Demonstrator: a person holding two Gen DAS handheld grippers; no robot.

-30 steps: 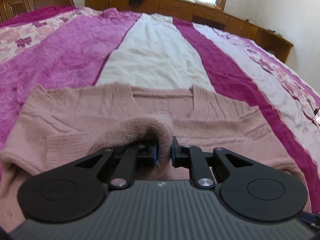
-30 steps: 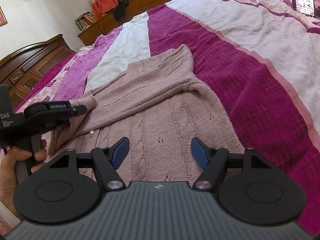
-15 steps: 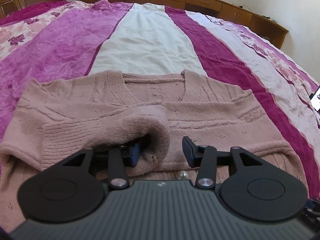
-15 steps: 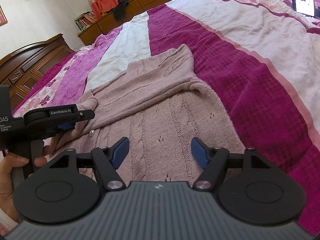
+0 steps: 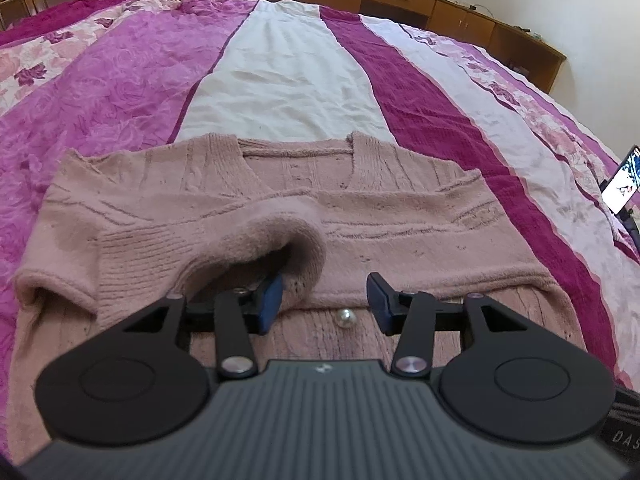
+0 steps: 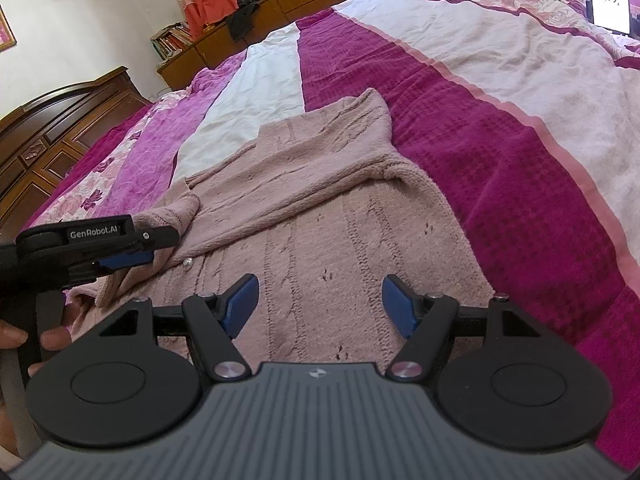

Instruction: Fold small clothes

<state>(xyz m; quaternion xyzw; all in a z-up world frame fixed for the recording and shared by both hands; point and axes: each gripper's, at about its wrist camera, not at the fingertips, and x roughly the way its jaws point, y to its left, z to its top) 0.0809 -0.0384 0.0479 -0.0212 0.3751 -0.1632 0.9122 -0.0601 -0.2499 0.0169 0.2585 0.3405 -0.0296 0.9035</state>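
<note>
Two claws: left gripper (image 5: 325, 300) and right gripper (image 6: 319, 306) both spread wide, gripping nothing.
Button (image 5: 346, 317): lower centre, between the left fingers.
Sleeve cuff (image 5: 296, 240): draped over the left finger.
Cardigan (image 6: 320, 216): mid-frame on bedspread (image 6: 500, 152); soft, light, floppy knit, likely best pinched at hem corners.

Pink knitted cardigan (image 6: 320, 208) on striped bedspread (image 6: 500, 128), right gripper (image 6: 320, 304) jaws apart above it, left gripper (image 6: 132, 248) at its sleeve
</note>
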